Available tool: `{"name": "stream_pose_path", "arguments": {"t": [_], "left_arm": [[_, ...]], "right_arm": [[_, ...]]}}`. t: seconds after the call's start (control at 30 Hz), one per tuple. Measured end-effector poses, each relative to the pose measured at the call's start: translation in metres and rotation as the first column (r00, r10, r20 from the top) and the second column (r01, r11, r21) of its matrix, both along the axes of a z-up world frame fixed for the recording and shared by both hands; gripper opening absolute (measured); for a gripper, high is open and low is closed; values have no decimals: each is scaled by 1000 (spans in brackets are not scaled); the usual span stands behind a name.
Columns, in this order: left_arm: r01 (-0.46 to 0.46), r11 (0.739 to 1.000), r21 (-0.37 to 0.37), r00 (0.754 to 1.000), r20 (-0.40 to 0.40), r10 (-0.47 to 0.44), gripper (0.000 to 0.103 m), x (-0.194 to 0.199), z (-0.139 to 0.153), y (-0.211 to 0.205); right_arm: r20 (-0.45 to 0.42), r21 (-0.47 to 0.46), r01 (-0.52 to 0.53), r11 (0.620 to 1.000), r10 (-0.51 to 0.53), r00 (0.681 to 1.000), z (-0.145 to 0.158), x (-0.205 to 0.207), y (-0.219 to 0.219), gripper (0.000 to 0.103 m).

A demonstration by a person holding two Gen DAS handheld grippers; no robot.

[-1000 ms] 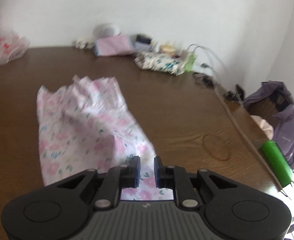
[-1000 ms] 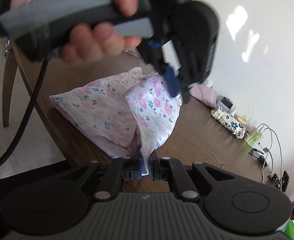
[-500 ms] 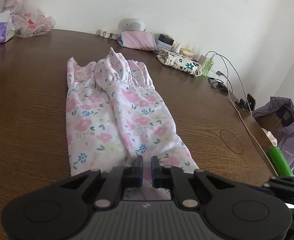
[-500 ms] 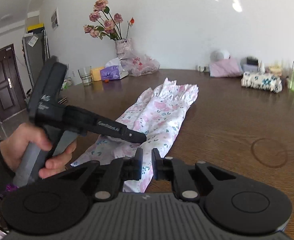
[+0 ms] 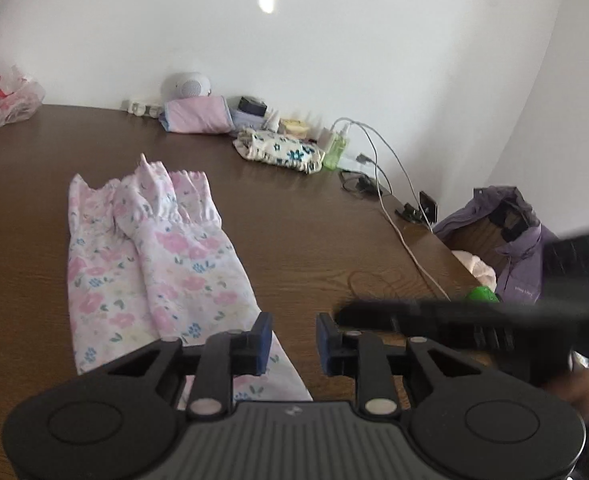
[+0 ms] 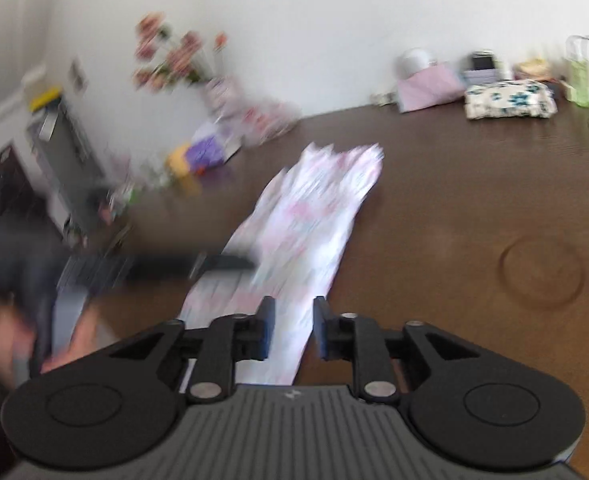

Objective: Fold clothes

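The flowery pink clothing (image 5: pixel 150 272) is lying flat on the brown worktop (image 5: pixel 314 240), folded into a long strip with its frilly end pointing at the wall.

The left hand-held gripper (image 5: pixel 293 338) is sitting just above the near end of the cloth. Its blue-tipped fingers (image 5: pixel 263 336) are standing wide apart and are holding nothing. The right hand-held gripper (image 6: pixel 292 328) is hanging over the near end of the cloth too, with its jaws apart and nothing between them. The right view is blurry.

At the back of the worktop, a flowery pouch (image 5: pixel 278 154) is lying on its side, next to a pink pouch (image 5: pixel 196 114); I cannot tell what is inside them. A vase (image 6: pixel 218 88) is holding pink flowers (image 6: pixel 174 56). A crinkly plastic bag (image 5: pixel 2 100) is sitting in the far corner, and its insides are too blurry to tell.
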State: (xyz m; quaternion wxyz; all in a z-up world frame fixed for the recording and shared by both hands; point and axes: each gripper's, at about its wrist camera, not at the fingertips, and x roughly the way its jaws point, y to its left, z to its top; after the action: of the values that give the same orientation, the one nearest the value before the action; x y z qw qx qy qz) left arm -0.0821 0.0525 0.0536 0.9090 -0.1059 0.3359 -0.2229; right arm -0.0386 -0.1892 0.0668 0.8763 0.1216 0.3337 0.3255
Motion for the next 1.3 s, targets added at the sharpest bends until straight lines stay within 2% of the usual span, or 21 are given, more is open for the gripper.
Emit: {"name": "stream_pose_path", "arguments": {"t": [0.07, 0.1, 0.23, 0.27, 0.3, 0.4, 0.6, 0.77, 0.87, 1.0, 1.1, 1.17, 1.3], "left_arm": [[-4, 1000, 21, 998, -62, 5, 20, 4, -16, -7], [-3, 1000, 28, 996, -86, 6, 18, 4, -25, -9], [18, 999, 38, 998, -63, -16, 18, -8, -37, -9], [28, 998, 47, 998, -53, -26, 18, -9, -38, -8], [37, 998, 50, 998, -49, -35, 18, -10, -39, -7], [62, 998, 25, 996, -74, -60, 17, -4, -40, 1], [100, 995, 28, 992, -86, -97, 14, 0, -40, 3], [77, 994, 76, 995, -63, -72, 14, 0, -39, 0], [72, 995, 66, 995, -74, -67, 14, 2, -38, 1], [74, 994, 84, 996, -46, -70, 14, 0, -40, -1], [110, 992, 67, 994, -26, -108, 17, 3, -43, 4], [135, 989, 53, 990, -38, -133, 17, 6, -43, 8], [127, 991, -49, 986, -106, -131, 17, 15, -41, 28]], "right_arm": [[-54, -3, 1, 1000, -1, 999, 0, 50, 9, 36], [-72, -1, 6, 1000, -6, 997, -2, 64, 14, 37], [-136, 12, 29, 1000, -27, 990, -16, 106, 32, 36], [-153, 15, 35, 999, -32, 988, -20, 117, 36, 33], [-169, 18, 41, 999, -38, 985, -23, 127, 41, 19], [-216, 26, 60, 998, -53, 975, -34, 159, 54, 4], [-300, 37, 98, 994, -83, 950, -52, 218, 78, 2], [-324, 43, 76, 996, -58, 944, -52, 249, 90, 2], [-311, 47, 103, 994, -84, 947, -49, 262, 92, 2], [-296, 52, 153, 987, -132, 946, -42, 273, 85, 2], [-148, 23, 160, 987, -155, 977, -18, 261, 81, 5], [-46, 5, 176, 984, -176, 983, -2, 257, 79, 6], [-14, 5, 185, 983, -185, 983, 27, 257, 64, 7]]}}
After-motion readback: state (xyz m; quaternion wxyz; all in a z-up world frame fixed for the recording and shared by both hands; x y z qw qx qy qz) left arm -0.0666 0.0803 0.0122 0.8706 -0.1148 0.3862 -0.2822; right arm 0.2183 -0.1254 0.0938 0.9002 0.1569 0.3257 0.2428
